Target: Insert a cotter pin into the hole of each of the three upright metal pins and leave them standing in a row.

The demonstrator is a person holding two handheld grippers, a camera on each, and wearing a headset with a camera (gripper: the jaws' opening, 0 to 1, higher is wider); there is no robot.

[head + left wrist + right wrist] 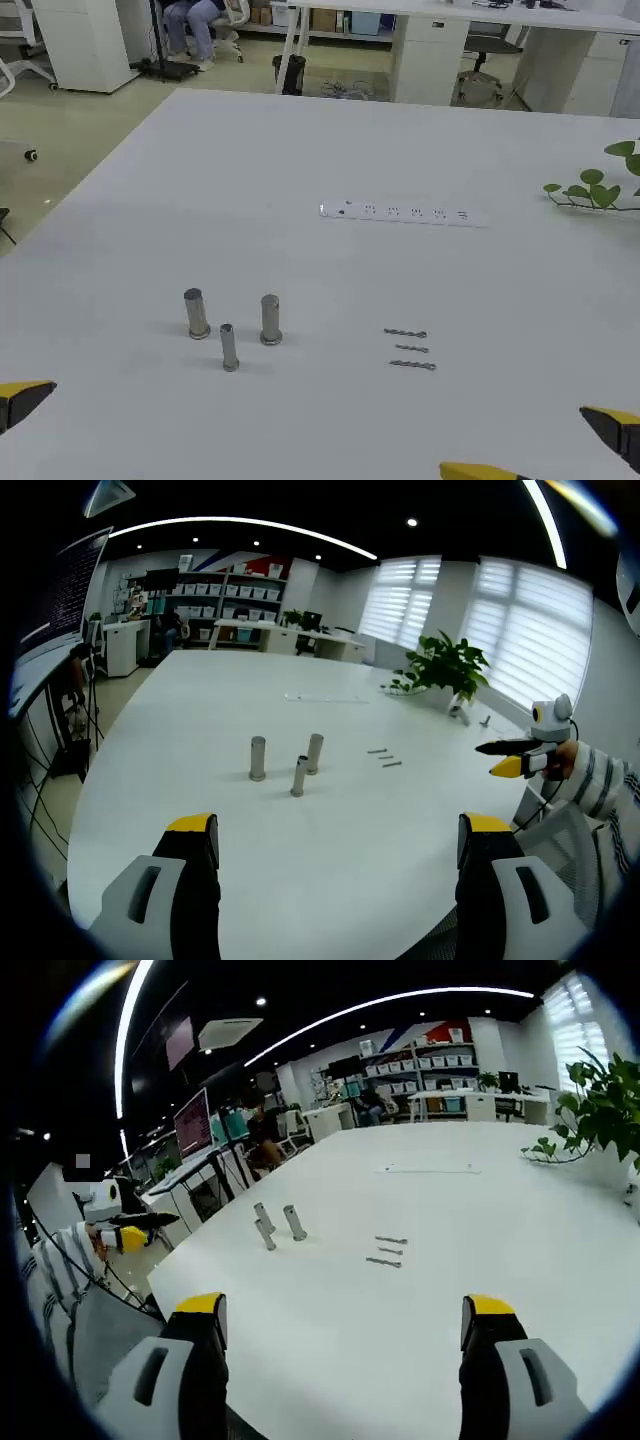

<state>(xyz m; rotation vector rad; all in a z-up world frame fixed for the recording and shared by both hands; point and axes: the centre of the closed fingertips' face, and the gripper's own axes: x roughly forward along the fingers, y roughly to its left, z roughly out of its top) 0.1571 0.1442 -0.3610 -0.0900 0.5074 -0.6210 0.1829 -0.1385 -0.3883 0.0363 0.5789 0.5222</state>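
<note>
Three upright metal pins (229,346) stand in a loose cluster on the white table (330,270), left of centre. Three small cotter pins (408,348) lie flat in a short column to their right. In the left gripper view the pins (300,775) and cotter pins (383,757) sit well ahead of my left gripper (338,828), which is open and holds nothing. My right gripper (343,1308) is open too, with the pins (268,1234) and cotter pins (388,1250) far in front of it. In the head view my right gripper (545,448) is at the bottom right.
A white power strip (405,213) lies across the table behind the parts. A leafy plant (600,185) reaches in at the right edge. Desks, chairs and a seated person are beyond the table's far edge.
</note>
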